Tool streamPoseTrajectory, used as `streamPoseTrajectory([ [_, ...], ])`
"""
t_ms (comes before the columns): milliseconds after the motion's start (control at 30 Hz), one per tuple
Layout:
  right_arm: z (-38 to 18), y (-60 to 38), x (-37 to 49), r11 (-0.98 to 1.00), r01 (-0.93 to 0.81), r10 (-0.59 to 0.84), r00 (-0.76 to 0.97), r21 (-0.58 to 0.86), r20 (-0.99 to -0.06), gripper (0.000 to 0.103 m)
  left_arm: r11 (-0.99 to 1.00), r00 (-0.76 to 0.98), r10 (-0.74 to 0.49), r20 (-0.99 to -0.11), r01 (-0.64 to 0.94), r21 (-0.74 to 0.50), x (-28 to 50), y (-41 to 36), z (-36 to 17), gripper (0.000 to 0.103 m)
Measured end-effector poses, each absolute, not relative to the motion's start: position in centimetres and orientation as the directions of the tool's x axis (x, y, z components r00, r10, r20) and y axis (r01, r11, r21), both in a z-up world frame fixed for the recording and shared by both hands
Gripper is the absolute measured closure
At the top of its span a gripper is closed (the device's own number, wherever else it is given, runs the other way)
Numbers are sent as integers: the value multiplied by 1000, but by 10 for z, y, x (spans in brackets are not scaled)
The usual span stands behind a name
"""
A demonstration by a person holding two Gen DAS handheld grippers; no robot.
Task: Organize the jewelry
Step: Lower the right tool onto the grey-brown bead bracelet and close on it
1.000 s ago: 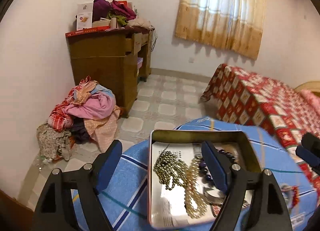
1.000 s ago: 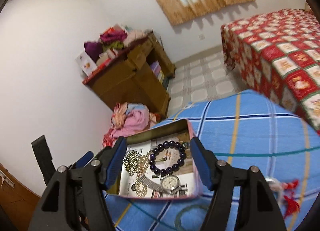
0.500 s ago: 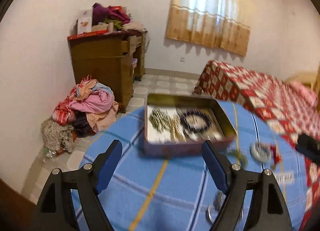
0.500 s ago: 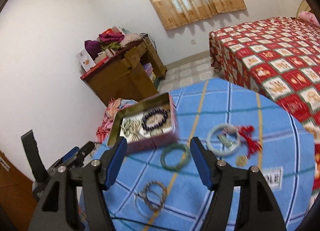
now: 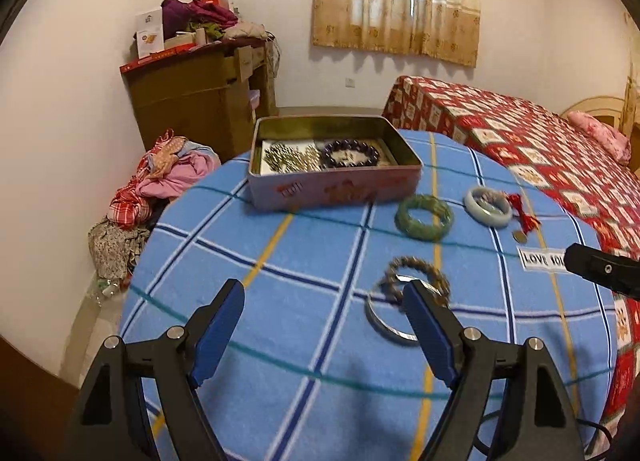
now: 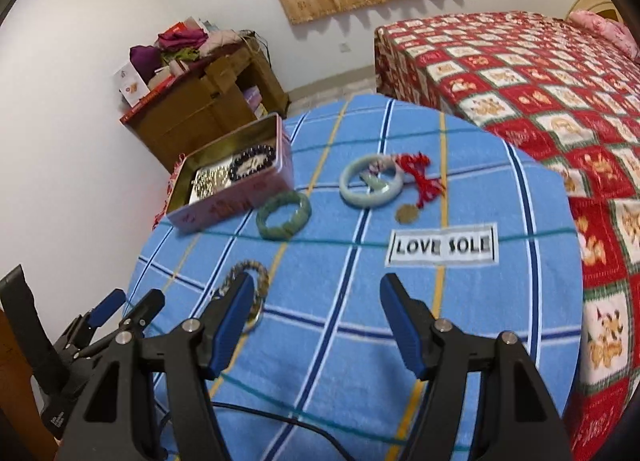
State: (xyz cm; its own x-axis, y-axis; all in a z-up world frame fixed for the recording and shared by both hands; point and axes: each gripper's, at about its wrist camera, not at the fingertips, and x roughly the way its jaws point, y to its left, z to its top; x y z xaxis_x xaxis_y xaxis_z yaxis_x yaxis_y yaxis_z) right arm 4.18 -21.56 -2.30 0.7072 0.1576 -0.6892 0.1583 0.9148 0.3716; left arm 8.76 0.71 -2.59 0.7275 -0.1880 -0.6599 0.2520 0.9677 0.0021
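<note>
An open tin box (image 5: 332, 185) stands at the far side of the blue plaid tablecloth (image 5: 280, 261), holding bead necklaces (image 5: 290, 157) and a purple bead bracelet (image 5: 351, 153). In front of it lie a green bangle (image 5: 424, 217), a pale jade bangle (image 5: 488, 207) with a red tassel (image 5: 520, 209), and a coin (image 5: 519, 237). Nearer lie a brown bead bracelet (image 5: 416, 269) and a silver bangle (image 5: 384, 321), just behind the right finger of my left gripper (image 5: 324, 293). It is open and empty. My right gripper (image 6: 318, 285) is open and empty too, with the brown bracelet (image 6: 248, 273) behind its left finger.
A bed with a red patchwork cover (image 5: 540, 133) stands right of the table. A wooden cabinet (image 5: 192, 101) piled with clutter is against the far wall, with a heap of clothes (image 5: 160, 189) on the floor. A black cable (image 6: 280, 413) lies at the table's near edge.
Both grippers have drawn back from the tin, which now sits farther off. The loose bangles and bracelets on the cloth have come into view. Both grippers stay open.
</note>
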Motion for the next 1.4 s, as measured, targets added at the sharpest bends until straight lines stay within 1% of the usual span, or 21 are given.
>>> streamPoseTrajectory([
  [67,-24,-214,36,922,158,147,701,353,-698,33,967,725,-179,-665,255,17,82,5,-30,21],
  [200,-27,-208,27,934,151,129,700,322,-703,33,965,705,-186,-684,263,8,77,6,-38,21],
  [400,-29,-198,31,946,114,143,690,302,-709,33,973,677,-147,-721,230,18,81,8,-50,21],
  [467,-31,-193,38,952,80,162,683,294,-712,35,975,671,-141,-728,223,16,82,9,-51,21],
  [533,-34,-189,46,950,65,186,669,305,-720,41,976,669,-134,-731,215,18,83,10,-52,21],
  [700,-43,-181,85,937,24,259,625,349,-737,46,976,673,-123,-730,214,33,86,10,-51,21],
  [733,-46,-177,95,935,12,274,611,354,-743,49,976,673,-120,-730,213,35,86,10,-51,21],
  [800,-51,-167,108,940,0,273,596,340,-755,54,977,671,-123,-731,213,32,87,11,-51,21],
  [900,-57,-155,122,951,-16,260,579,308,-773,55,977,668,-120,-735,210,32,89,14,-53,21],
  [967,-63,-149,127,959,-21,246,561,284,-791,58,978,664,-119,-738,205,27,91,16,-54,21],
  [1033,-69,-145,129,960,-25,247,540,279,-804,65,978,658,-124,-743,206,20,94,17,-55,21],
  [1067,-73,-144,130,960,-26,251,530,279,-810,66,978,657,-124,-744,206,19,95,18,-56,21],
  [1133,-77,-142,128,966,-24,232,528,259,-817,71,979,656,-122,-744,204,20,96,18,-56,21],
  [1200,-77,-141,128,969,-34,227,526,246,-820,71,979,653,-124,-747,203,15,97,19,-57,21],
  [1267,-77,-140,128,971,-45,224,524,236,-822,79,979,650,-126,-749,201,10,97,20,-57,21],
  [1300,-77,-140,127,968,-62,240,523,244,-818,89,980,650,-125,-749,200,11,97,20,-57,21],
  [1333,-76,-138,127,969,-70,240,522,239,-819,91,980,651,-125,-749,200,11,97,20,-56,21],
  [1400,-73,-141,123,976,-62,211,535,210,-818,91,979,654,-127,-746,203,11,96,20,-54,21],
])
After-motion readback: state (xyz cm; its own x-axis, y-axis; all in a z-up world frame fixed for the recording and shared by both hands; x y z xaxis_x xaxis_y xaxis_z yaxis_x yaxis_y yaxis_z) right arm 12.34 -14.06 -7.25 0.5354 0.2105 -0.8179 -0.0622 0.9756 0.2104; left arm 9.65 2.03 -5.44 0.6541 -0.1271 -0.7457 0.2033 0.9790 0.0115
